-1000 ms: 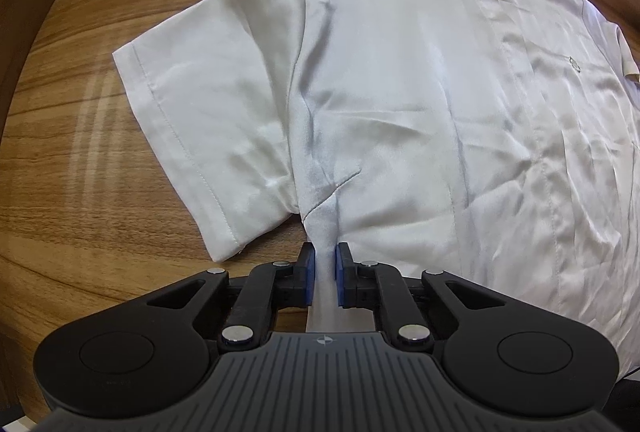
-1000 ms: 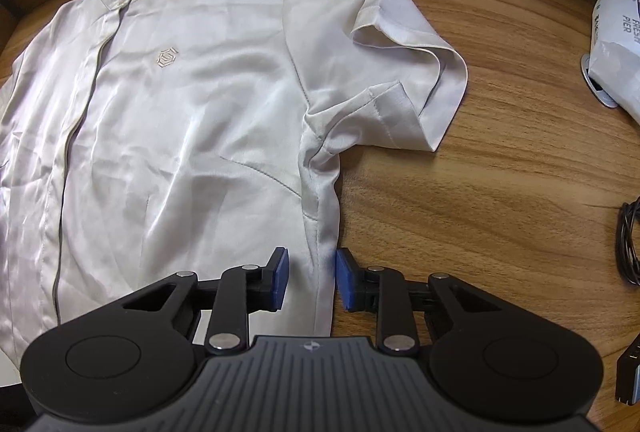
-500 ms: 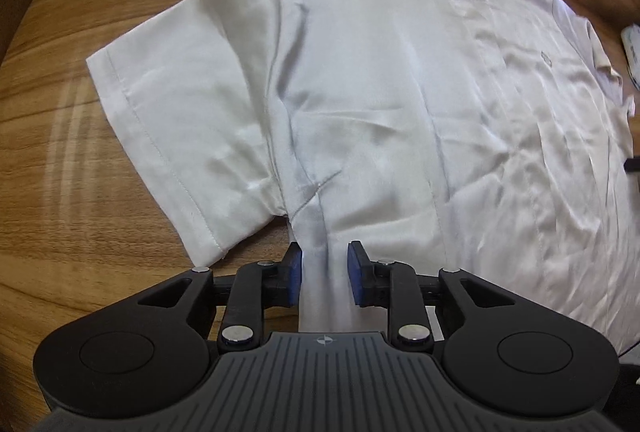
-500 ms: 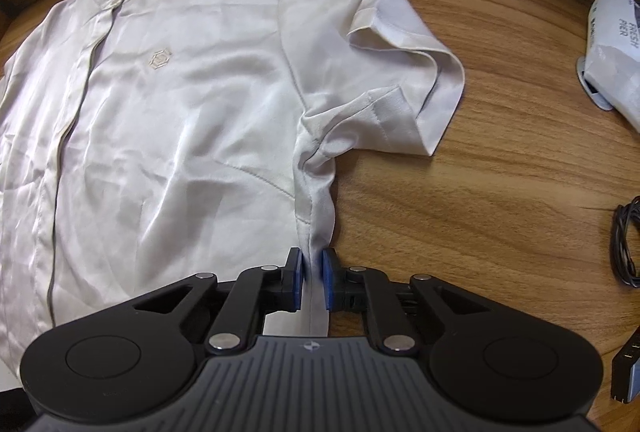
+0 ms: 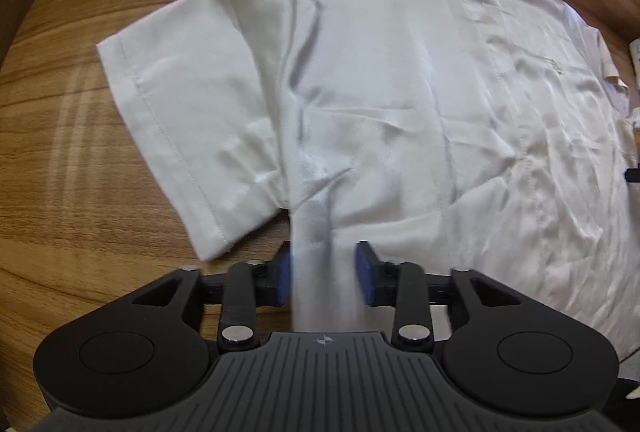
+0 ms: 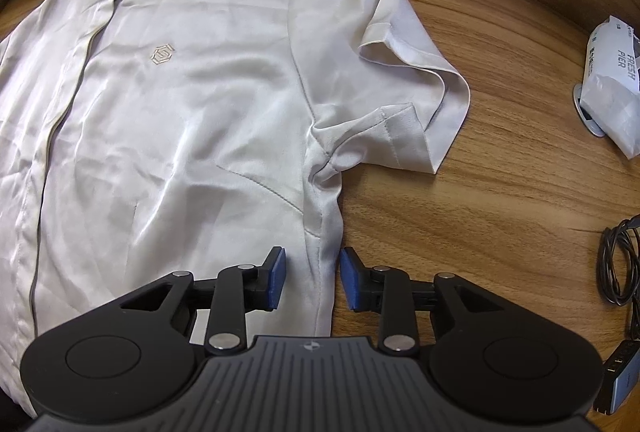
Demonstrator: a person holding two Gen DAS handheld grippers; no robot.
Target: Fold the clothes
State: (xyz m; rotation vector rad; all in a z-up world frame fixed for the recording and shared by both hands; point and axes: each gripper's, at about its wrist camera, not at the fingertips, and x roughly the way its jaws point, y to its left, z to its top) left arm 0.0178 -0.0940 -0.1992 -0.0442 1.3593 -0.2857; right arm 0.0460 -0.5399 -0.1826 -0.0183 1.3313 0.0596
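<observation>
your white short-sleeved shirt [image 5: 400, 103] lies front up and spread on the wooden surface [image 5: 72, 159], collar at 12 o'clock in both wrist views. your left gripper [image 5: 325, 274] points steeply down at the shirt's side seam just below the armpit; its jaws have just been opening and now stand fairly wide, with a strip of side fabric running between the blue pads [image 5: 283, 278] and no squeeze on it. the flat sleeve reaches out toward 10 o'clock.

your right gripper [image 6: 313, 278] sits over the opposite side seam; its jaws have just been opening too, moderately apart, with the shirt edge between them and unpinched. that sleeve lies rumpled at 1 o'clock. a white packet [image 6: 612, 79] rests at 2 o'clock, a coiled black cable [image 6: 620, 264] at 3 o'clock.
</observation>
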